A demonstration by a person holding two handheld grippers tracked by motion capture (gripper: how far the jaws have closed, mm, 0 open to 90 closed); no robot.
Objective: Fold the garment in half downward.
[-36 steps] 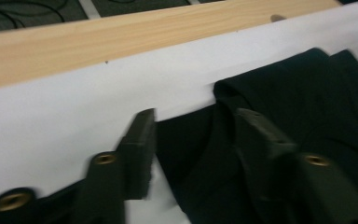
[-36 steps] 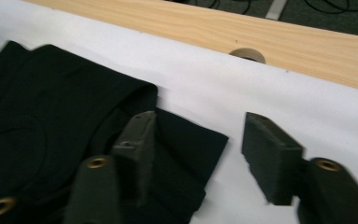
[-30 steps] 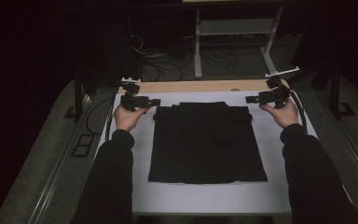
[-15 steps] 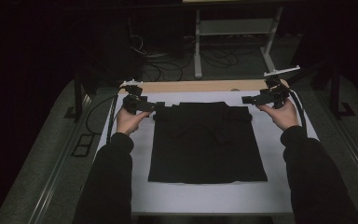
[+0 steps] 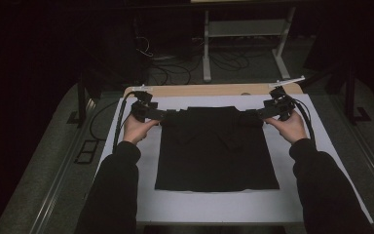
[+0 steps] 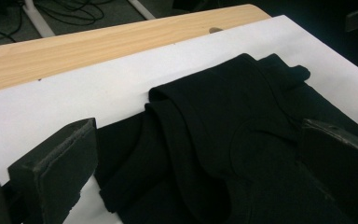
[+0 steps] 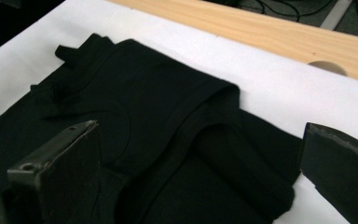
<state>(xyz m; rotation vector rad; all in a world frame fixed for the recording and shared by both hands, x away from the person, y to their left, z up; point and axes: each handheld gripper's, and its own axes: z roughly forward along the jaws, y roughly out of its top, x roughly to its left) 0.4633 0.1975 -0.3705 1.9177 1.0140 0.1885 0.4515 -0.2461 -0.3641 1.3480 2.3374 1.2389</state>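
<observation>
Black garment [image 5: 216, 148] lies flat on the white sheet [image 5: 316, 146] covering the desk [image 5: 209, 90]. The left gripper [image 5: 161, 115] sits at its far left corner, the right gripper [image 5: 255, 115] at its far right. Each gripper's fingers [image 6: 58, 170] [image 7: 58, 165] stand apart, folded fabric lying between them.

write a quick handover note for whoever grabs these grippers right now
Left gripper: open, jaws either side of the folded-in sleeve at the black garment's far left corner.
Right gripper: open, likewise at the far right corner.
Garment: flat on the white sheet, both sleeves folded inward, near hem square.
Done: sleeve folds.
Left: likely close on both far corners and fold the garment toward the near hem.
</observation>
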